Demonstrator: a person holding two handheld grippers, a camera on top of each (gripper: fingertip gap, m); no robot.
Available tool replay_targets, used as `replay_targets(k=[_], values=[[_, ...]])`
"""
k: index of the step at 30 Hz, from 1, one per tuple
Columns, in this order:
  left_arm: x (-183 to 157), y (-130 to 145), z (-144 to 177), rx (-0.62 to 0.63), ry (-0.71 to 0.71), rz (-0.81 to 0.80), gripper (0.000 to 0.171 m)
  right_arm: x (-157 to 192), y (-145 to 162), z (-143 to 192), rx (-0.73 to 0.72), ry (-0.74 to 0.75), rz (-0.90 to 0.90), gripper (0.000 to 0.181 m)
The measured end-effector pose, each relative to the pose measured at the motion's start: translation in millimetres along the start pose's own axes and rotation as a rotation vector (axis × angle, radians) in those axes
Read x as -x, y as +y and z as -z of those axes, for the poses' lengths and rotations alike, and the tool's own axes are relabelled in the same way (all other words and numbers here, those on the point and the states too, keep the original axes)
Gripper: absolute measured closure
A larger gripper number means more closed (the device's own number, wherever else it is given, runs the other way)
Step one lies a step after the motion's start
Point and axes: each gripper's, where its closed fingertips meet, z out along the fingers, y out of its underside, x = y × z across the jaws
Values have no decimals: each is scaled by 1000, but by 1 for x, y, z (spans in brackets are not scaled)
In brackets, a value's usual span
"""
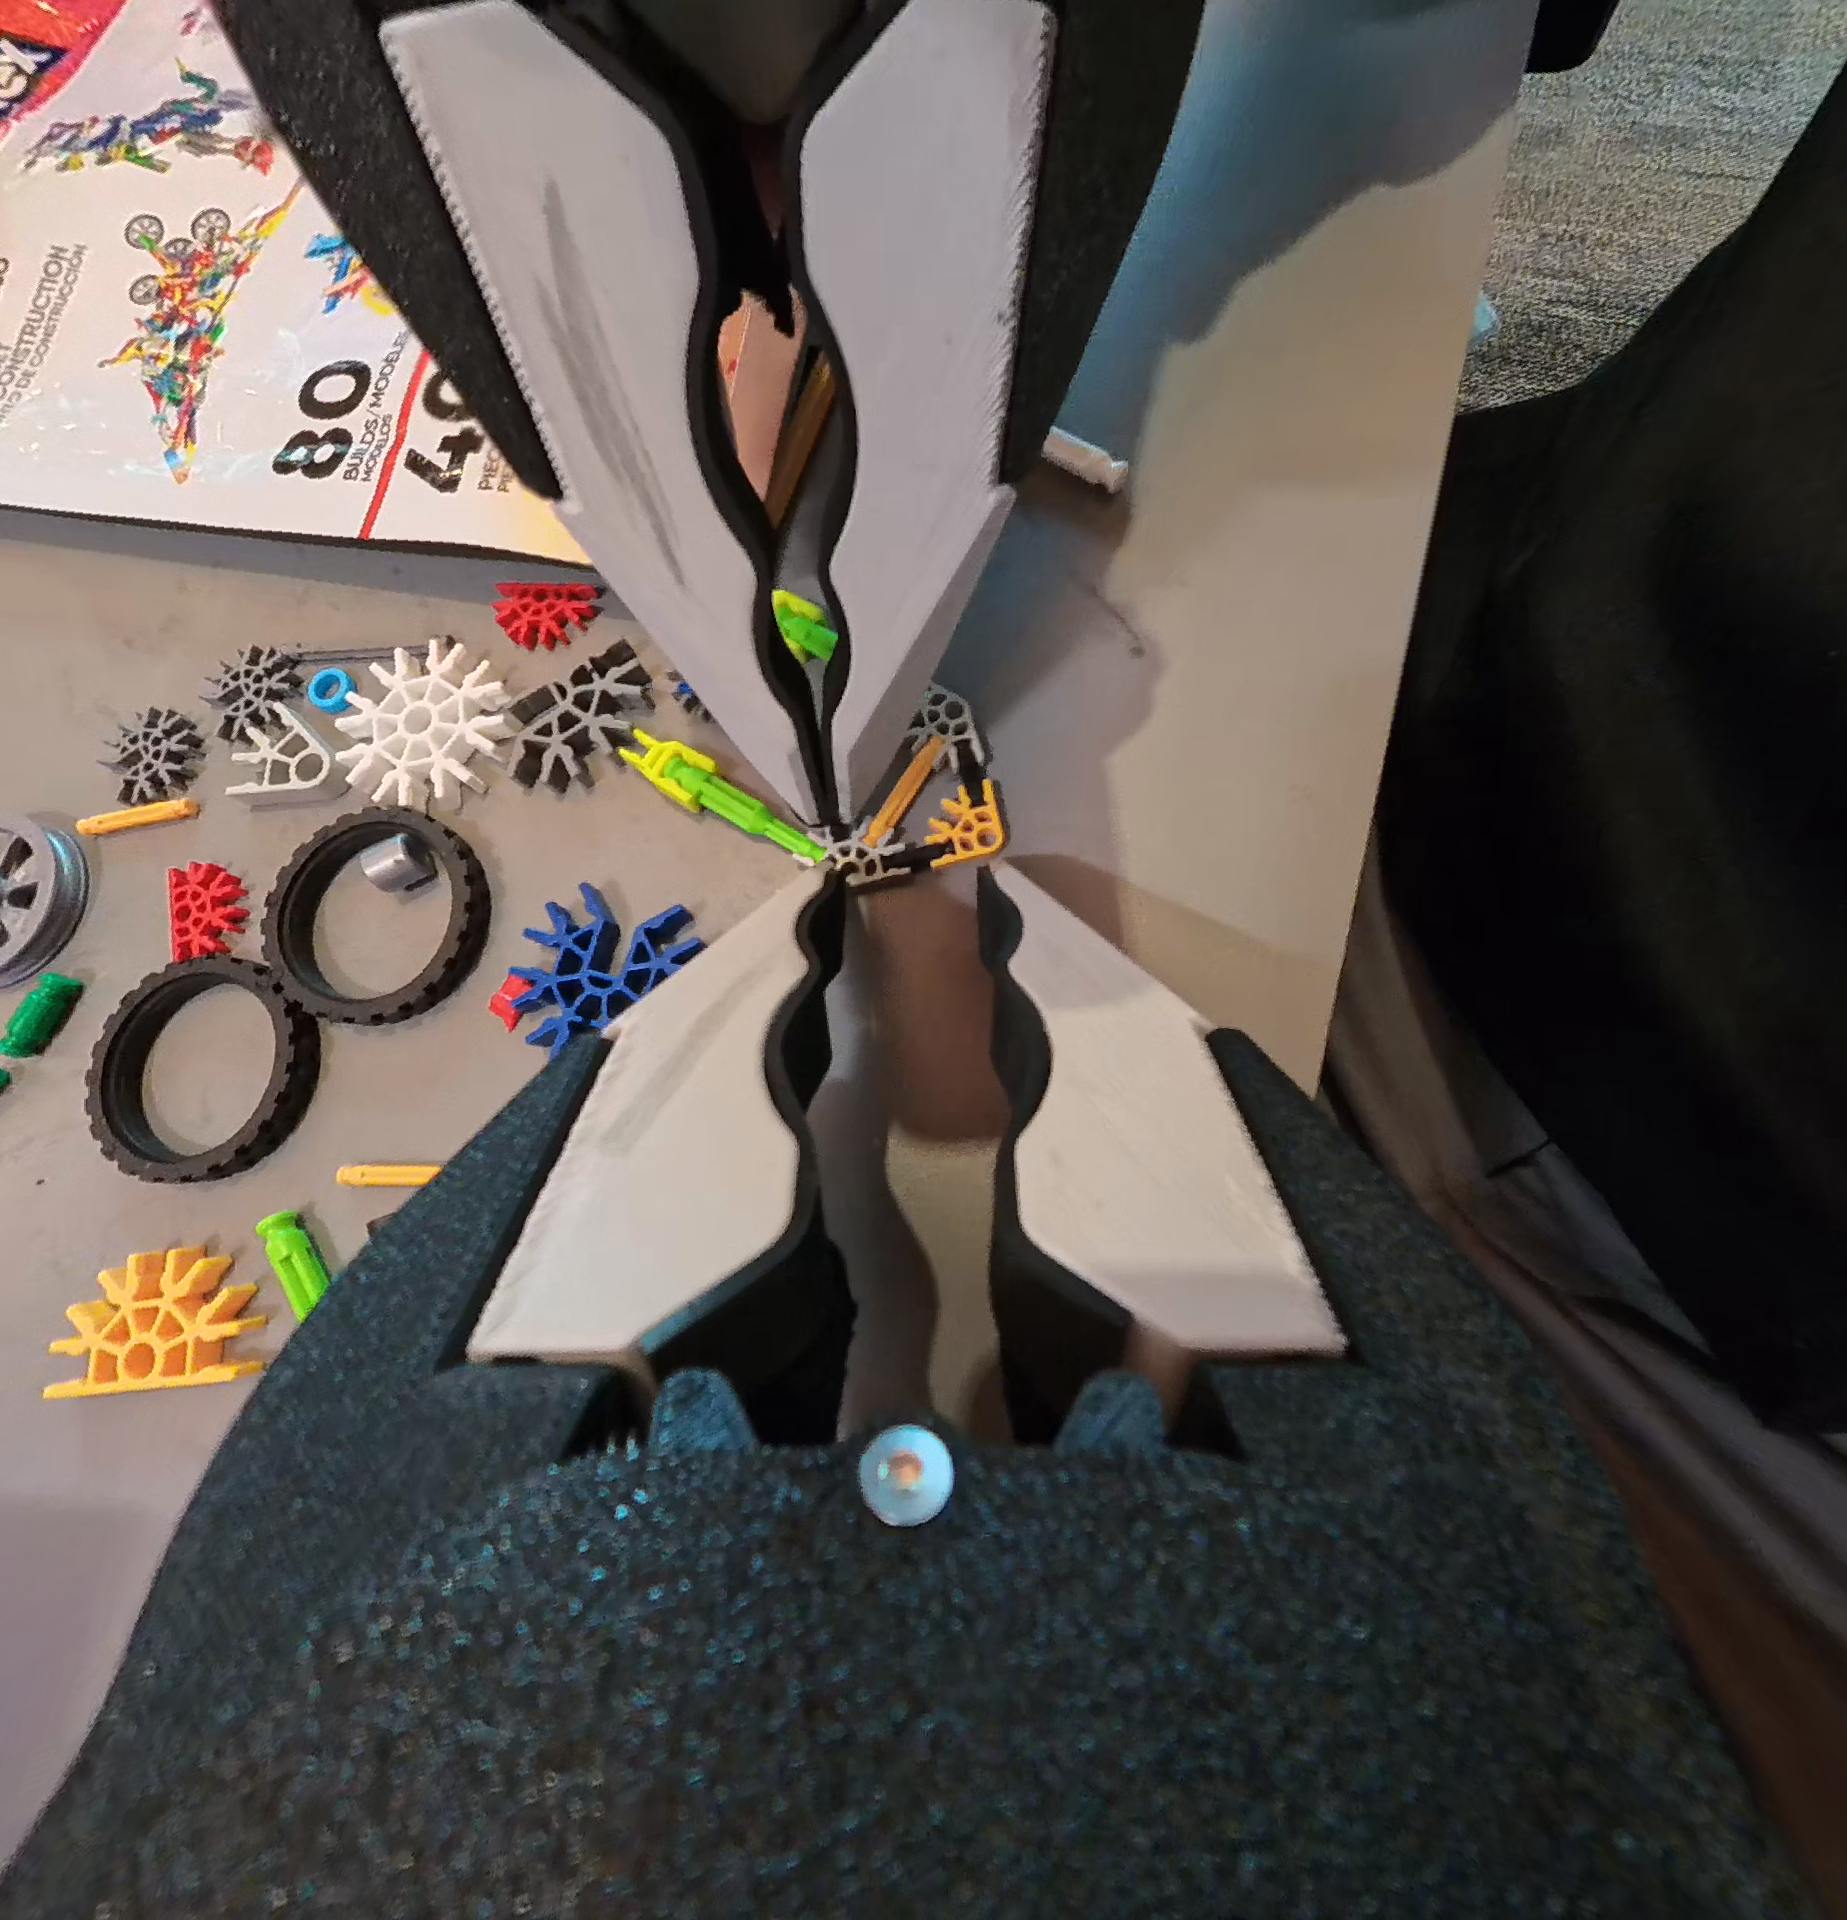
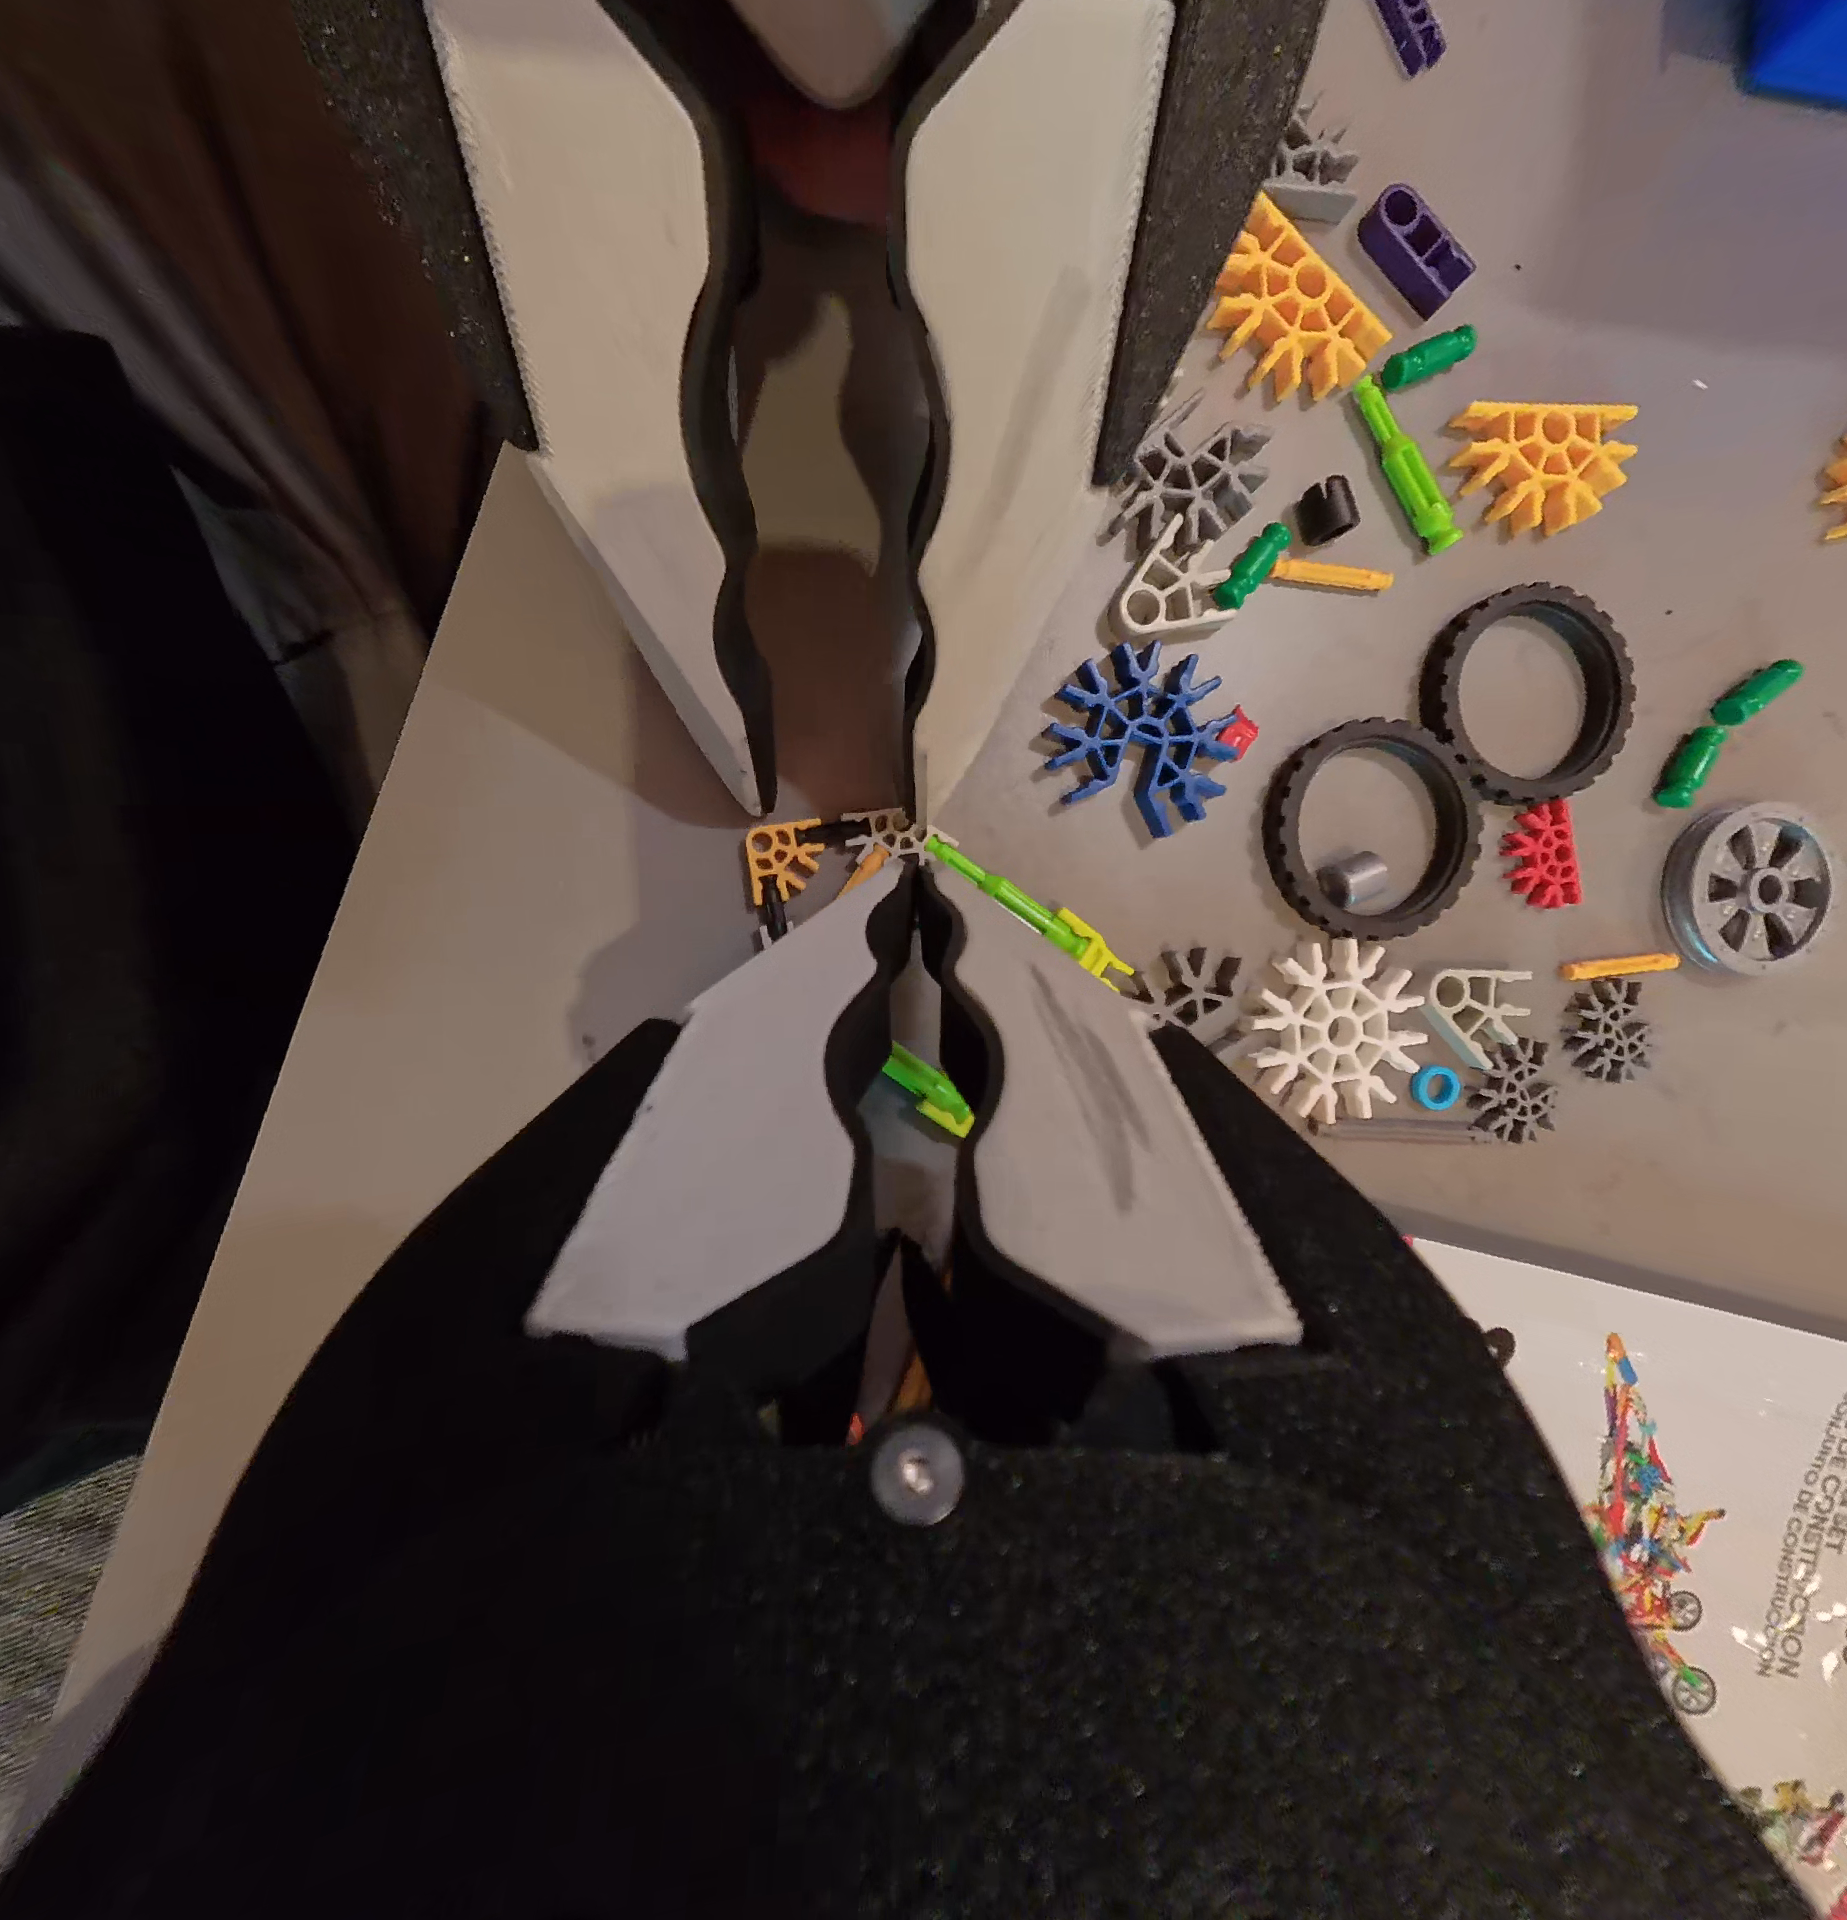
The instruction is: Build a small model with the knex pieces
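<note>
My left gripper [image 1: 903, 883] sits open, tips at the small grey connector [image 1: 859, 854] over the table [image 1: 1210, 727] edge. Right gripper [image 2: 914, 883] is pinched narrow on that connector w/ green rod [image 2: 1002, 894] + orange corner piece [image 2: 784, 857] attached. Blue connector [image 2: 1142, 732] and tires [image 2: 1371, 826] nearby.

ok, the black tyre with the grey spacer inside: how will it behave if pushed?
Black tyre lies flat, so it should slide rather than roll. Hollow, thin-walled: probably light and squashy. The grey spacer inside would likely get dragged along.
</note>
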Motion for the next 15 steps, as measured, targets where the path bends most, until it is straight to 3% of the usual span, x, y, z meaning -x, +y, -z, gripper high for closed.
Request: replay_targets(k=[15], values=[[0, 0, 0, -1, 6, 4, 147, 3, 3, -2, 219, -191, -29, 181]])
